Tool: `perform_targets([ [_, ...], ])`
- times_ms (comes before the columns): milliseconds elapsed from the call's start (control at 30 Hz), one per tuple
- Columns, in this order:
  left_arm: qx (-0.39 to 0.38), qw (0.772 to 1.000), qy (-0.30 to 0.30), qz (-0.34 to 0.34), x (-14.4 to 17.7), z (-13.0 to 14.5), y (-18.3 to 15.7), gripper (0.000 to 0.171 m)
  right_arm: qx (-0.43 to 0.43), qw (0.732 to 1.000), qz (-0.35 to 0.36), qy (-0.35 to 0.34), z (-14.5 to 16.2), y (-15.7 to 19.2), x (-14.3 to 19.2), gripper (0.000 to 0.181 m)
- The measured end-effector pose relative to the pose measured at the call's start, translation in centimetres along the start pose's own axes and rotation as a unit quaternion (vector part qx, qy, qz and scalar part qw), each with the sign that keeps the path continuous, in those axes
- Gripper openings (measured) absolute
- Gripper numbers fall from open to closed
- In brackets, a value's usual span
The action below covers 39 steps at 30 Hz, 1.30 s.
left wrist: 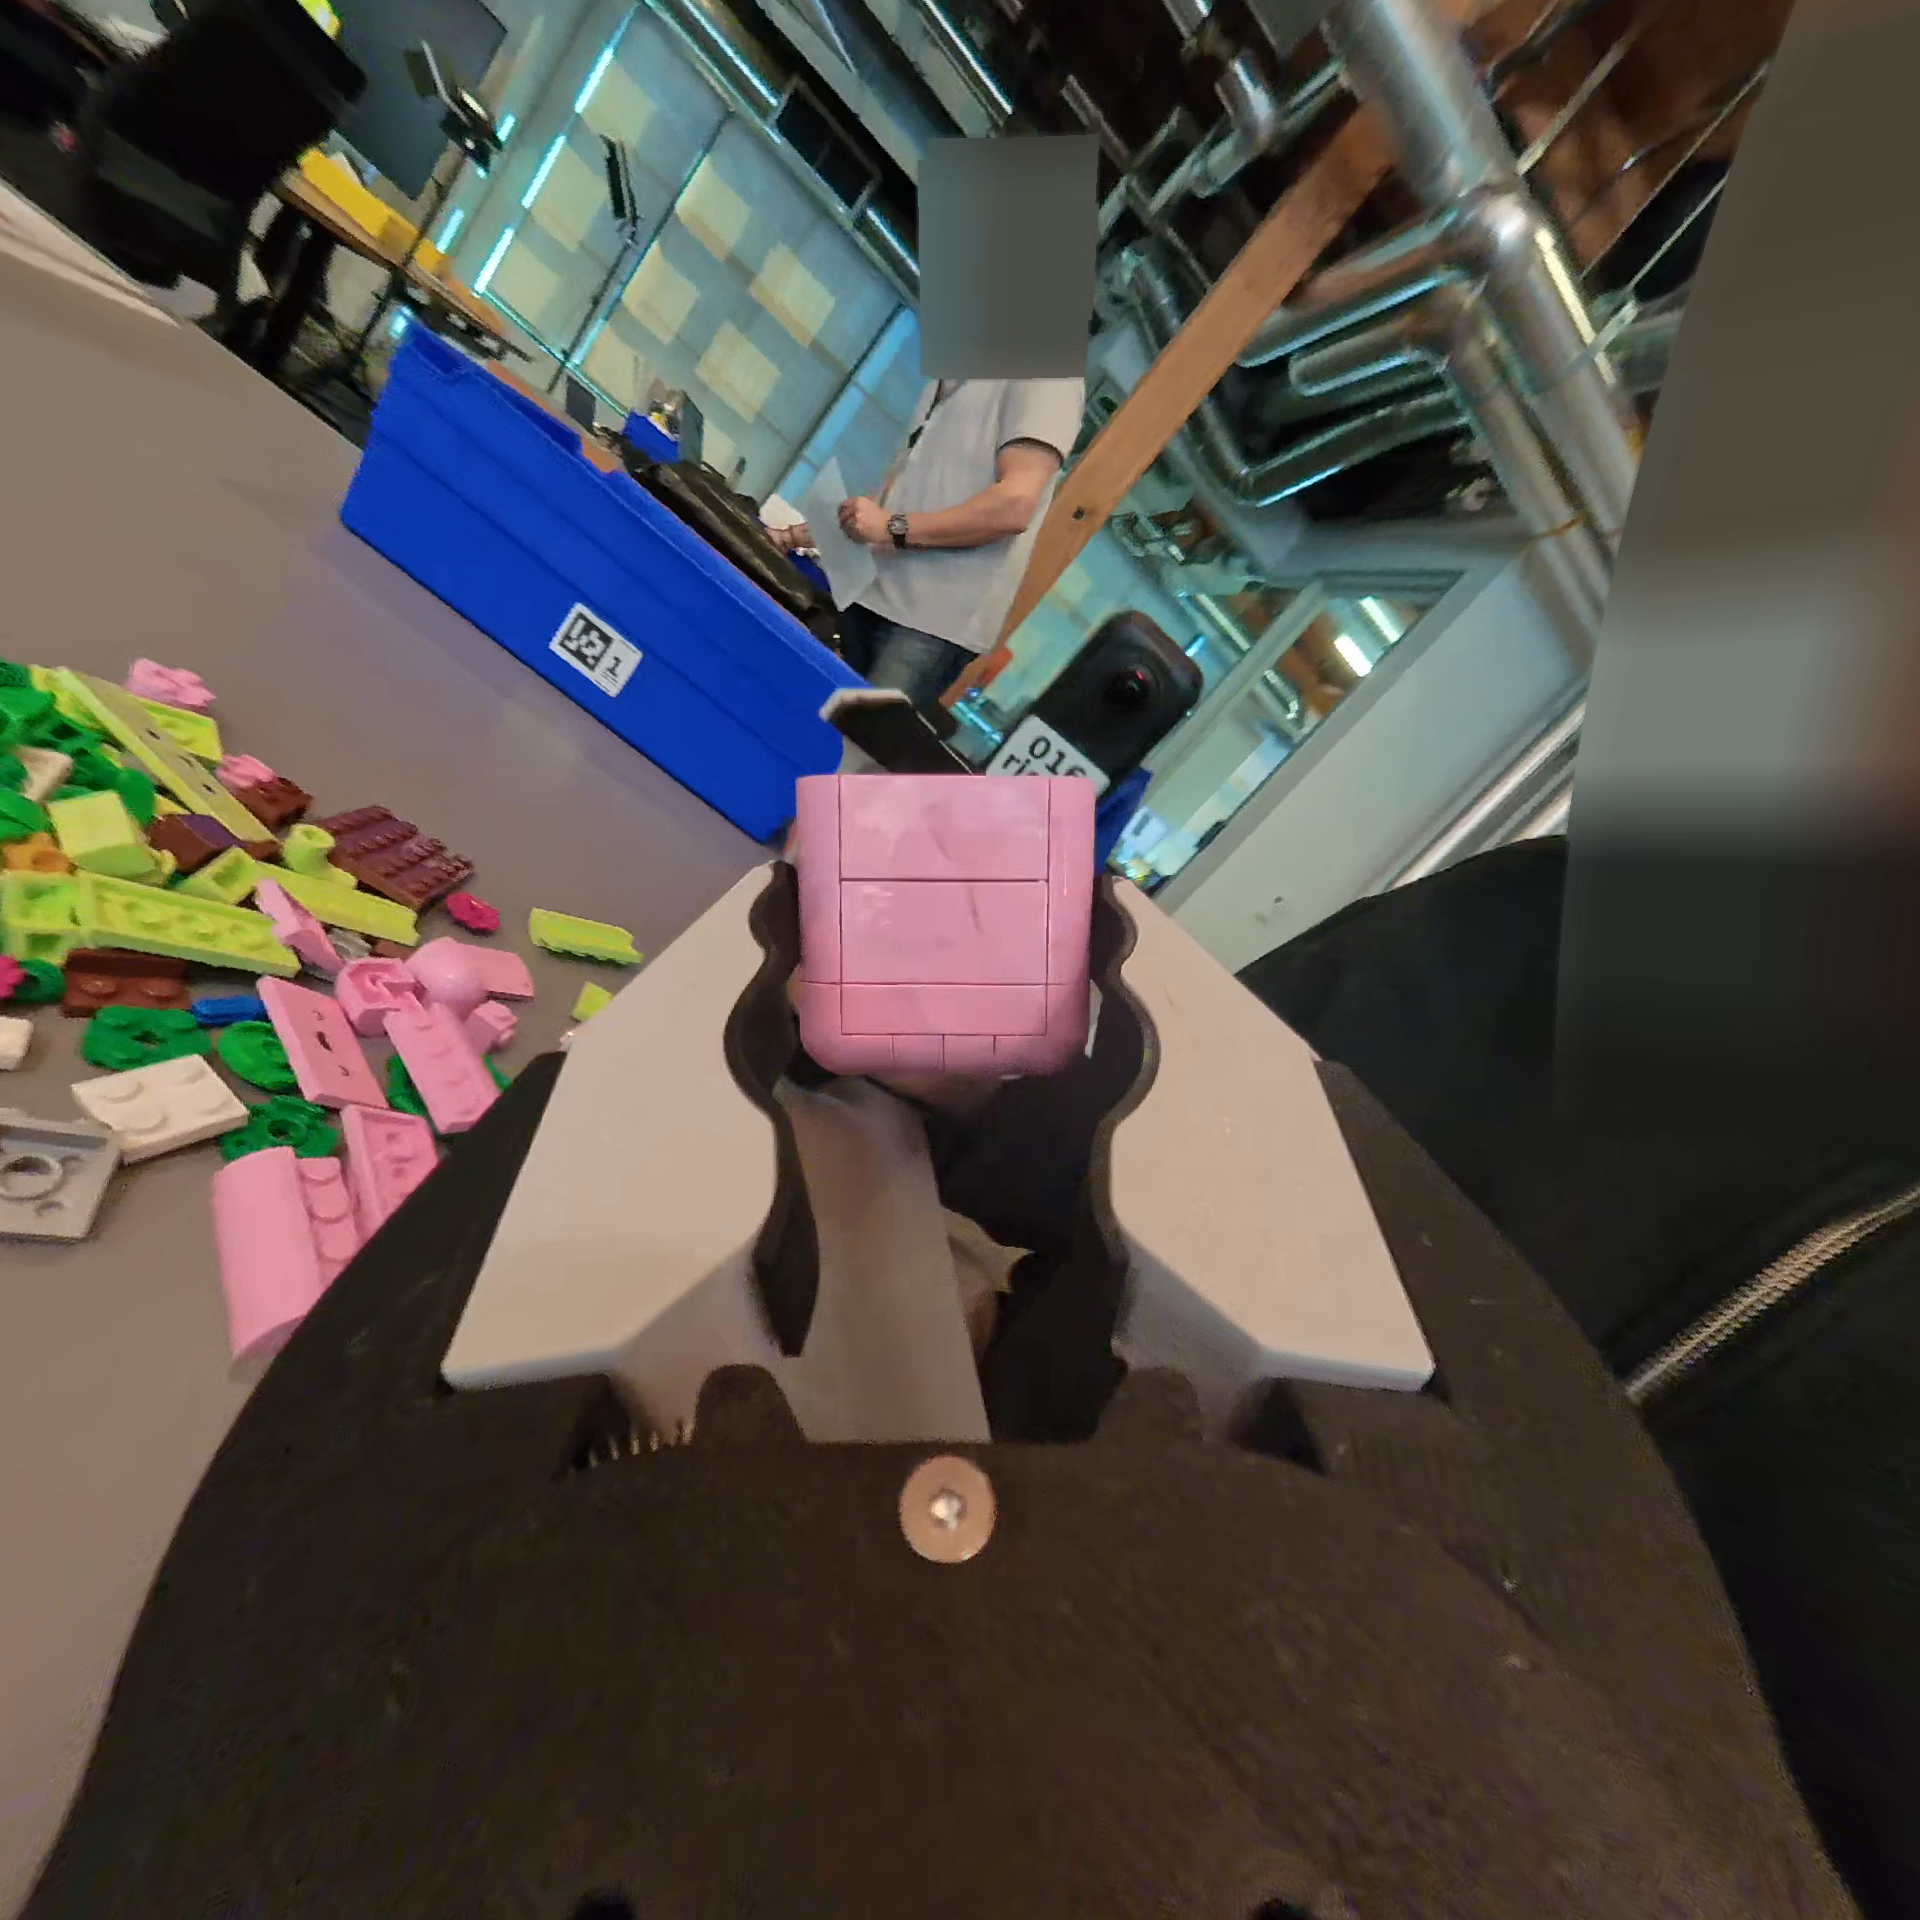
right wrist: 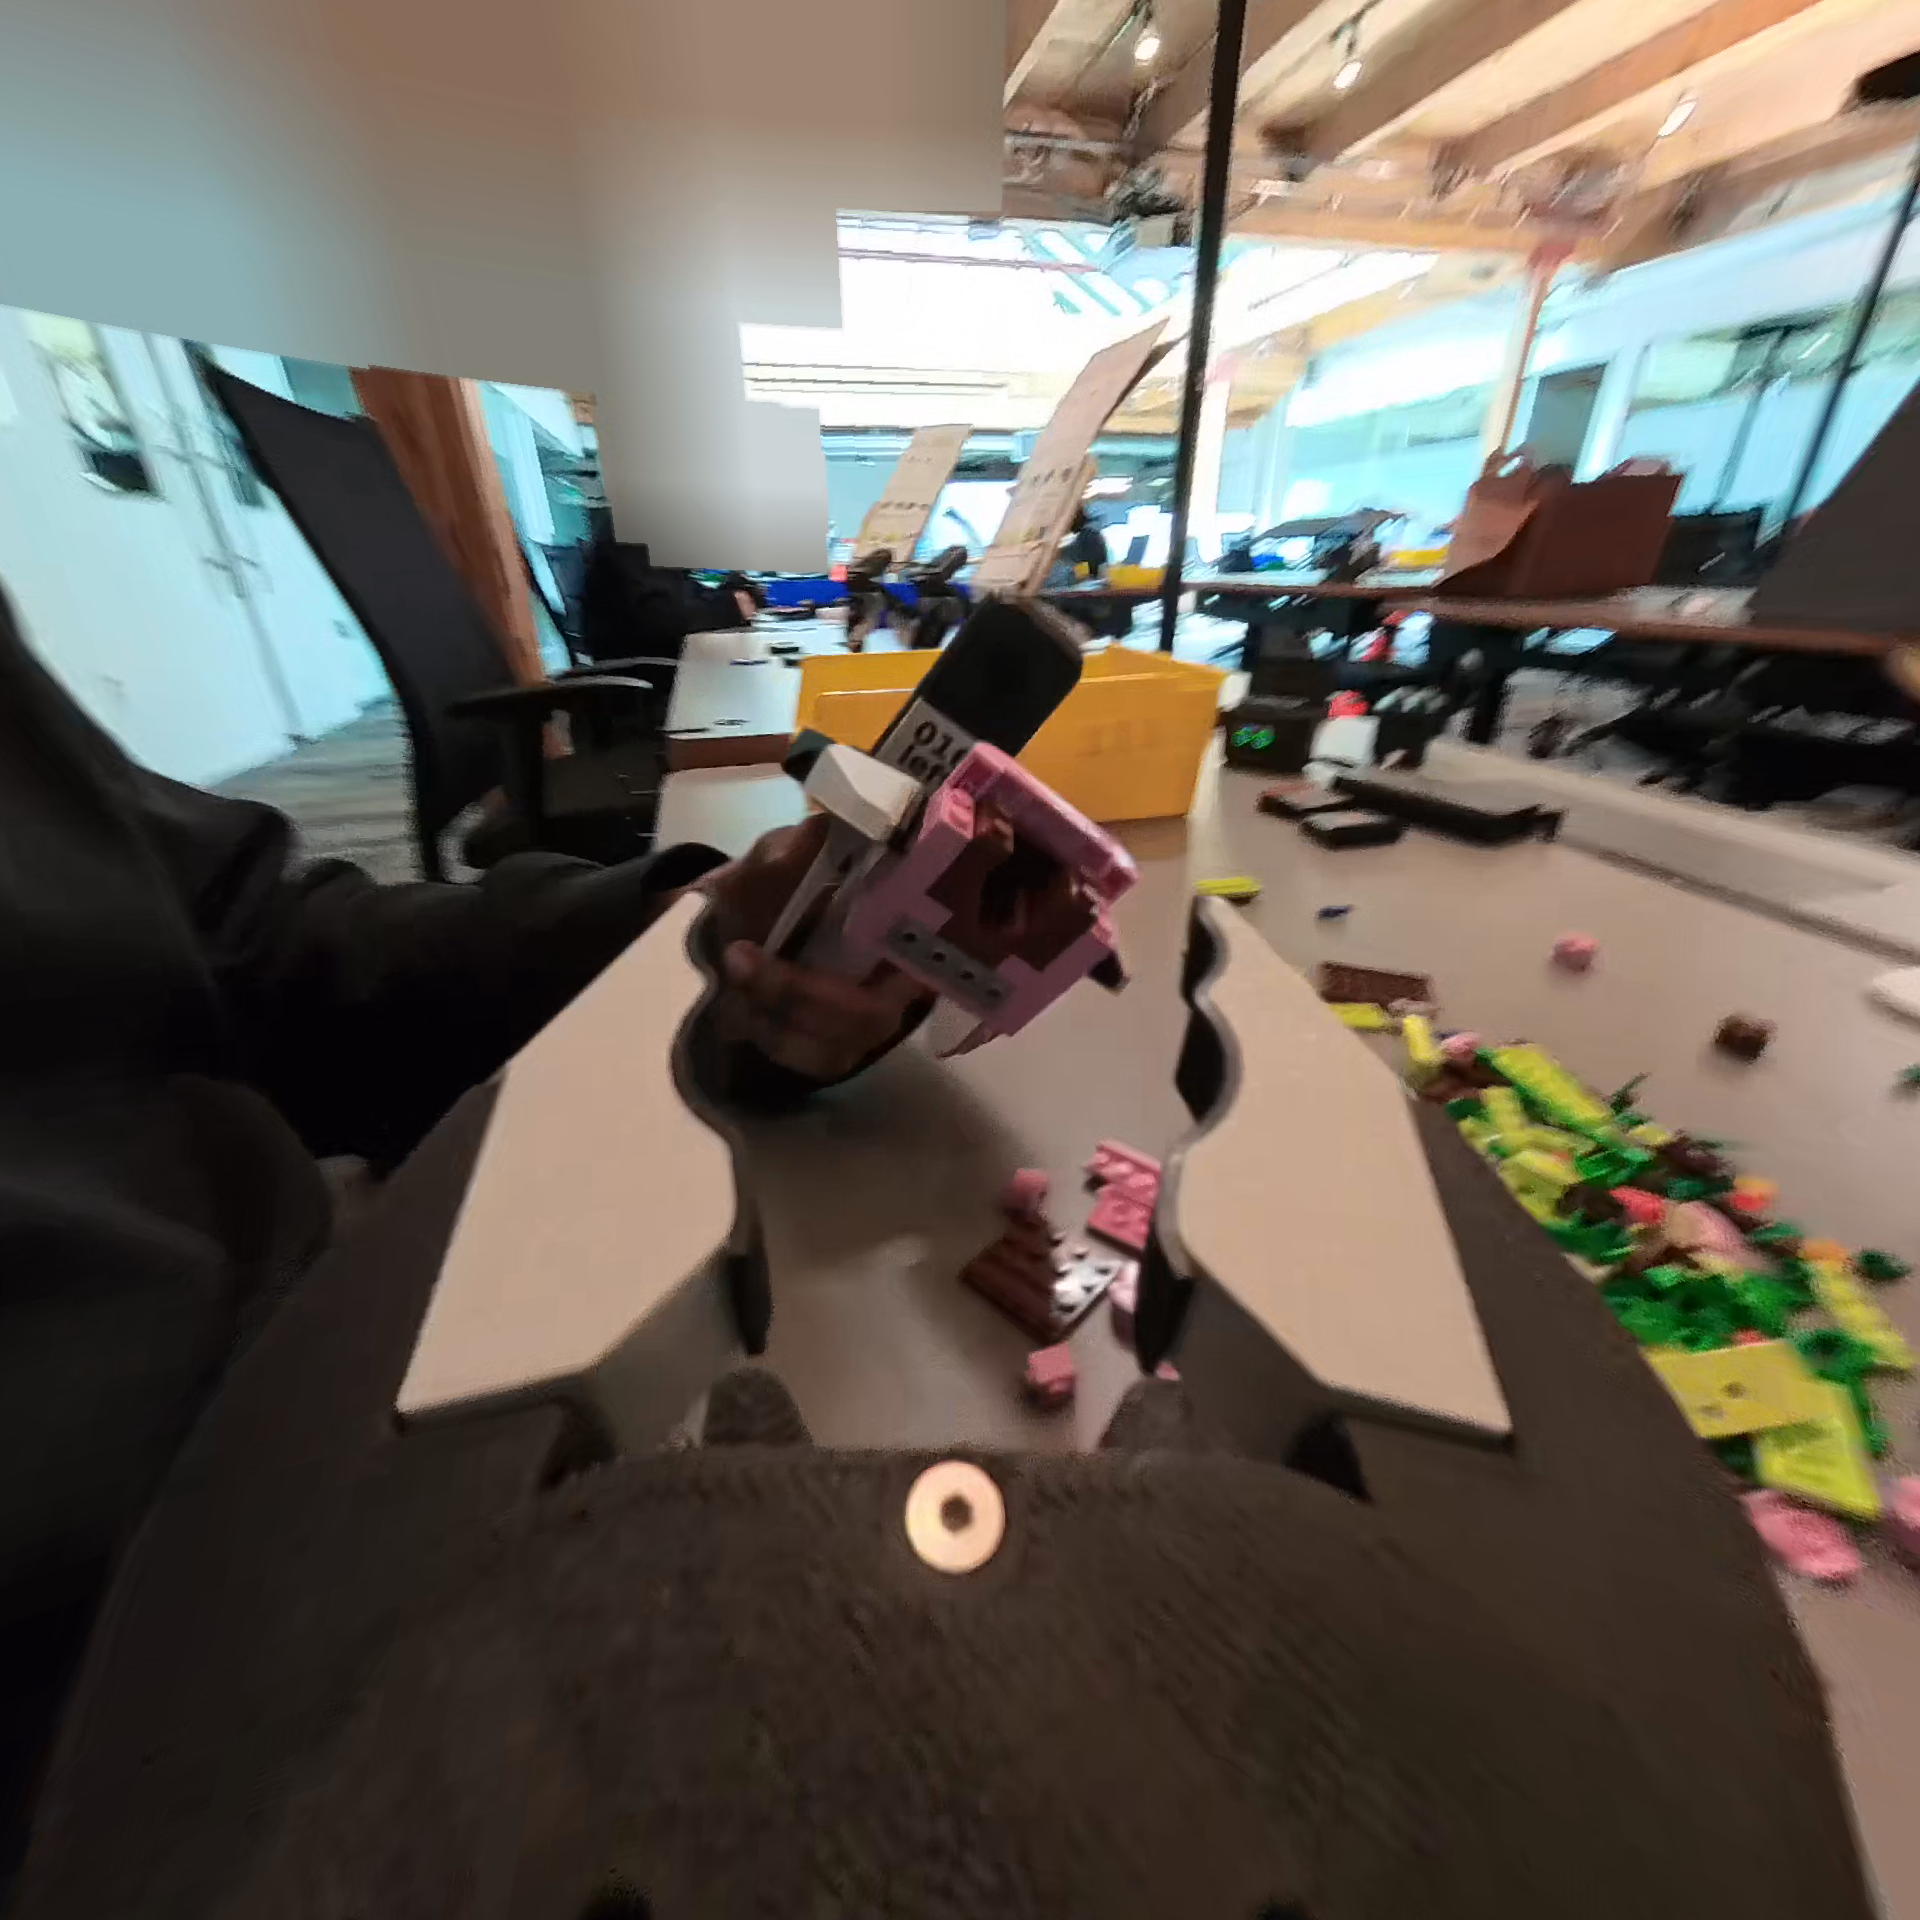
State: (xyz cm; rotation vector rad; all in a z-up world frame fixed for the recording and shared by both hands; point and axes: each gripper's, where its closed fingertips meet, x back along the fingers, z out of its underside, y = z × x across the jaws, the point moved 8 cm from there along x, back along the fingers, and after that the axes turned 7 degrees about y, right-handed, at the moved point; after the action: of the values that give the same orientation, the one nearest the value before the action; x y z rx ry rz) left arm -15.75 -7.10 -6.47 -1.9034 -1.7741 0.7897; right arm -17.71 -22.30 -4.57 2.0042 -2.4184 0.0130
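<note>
While clamped, the pink block assembly (left wrist: 943, 925) fills the left hand-held gripper (left wrist: 940, 935).

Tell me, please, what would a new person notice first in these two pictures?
The eye goes first to the pink brick block, clamped between the fingers of the left gripper and held above the grey table. Next comes the bright pile of loose bricks, green, pink and brown, on the table to its left, with a blue bin behind. In the right wrist view, the right gripper stands open and empty, facing the block.
</note>
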Motion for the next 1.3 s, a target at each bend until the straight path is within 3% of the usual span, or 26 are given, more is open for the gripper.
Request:
perform_targets([
  [67,0.024,1.000,-0.006,0.018,0.1,0.0,0.1,0.054,0.070,0.997,0.037,0.014,0.0,0.6,-0.4,0.094],
  [167,0.055,0.998,-0.006,0.033,0.1,0.1,0.4,0.054,0.155,0.983,0.093,0.035,0.3,1.3,-0.7,0.088],
  [500,0.066,0.995,0.042,0.067,-1.5,1.2,-0.1,0.054,0.363,0.908,0.194,0.072,1.7,3.3,-1.7,0.039],
  [767,0.081,0.993,0.044,0.074,-1.5,1.3,0.1,0.054,0.358,0.913,0.185,0.068,1.8,3.4,-1.7,0.040],
  [1033,0.105,0.988,0.042,0.101,-1.6,1.3,0.0,0.054,0.297,0.941,0.148,0.068,1.5,3.1,-1.4,0.038],
  [1300,0.119,0.986,0.024,0.116,-0.9,1.0,0.2,0.048,0.277,0.948,0.147,0.050,1.1,2.9,-0.9,0.038],
])
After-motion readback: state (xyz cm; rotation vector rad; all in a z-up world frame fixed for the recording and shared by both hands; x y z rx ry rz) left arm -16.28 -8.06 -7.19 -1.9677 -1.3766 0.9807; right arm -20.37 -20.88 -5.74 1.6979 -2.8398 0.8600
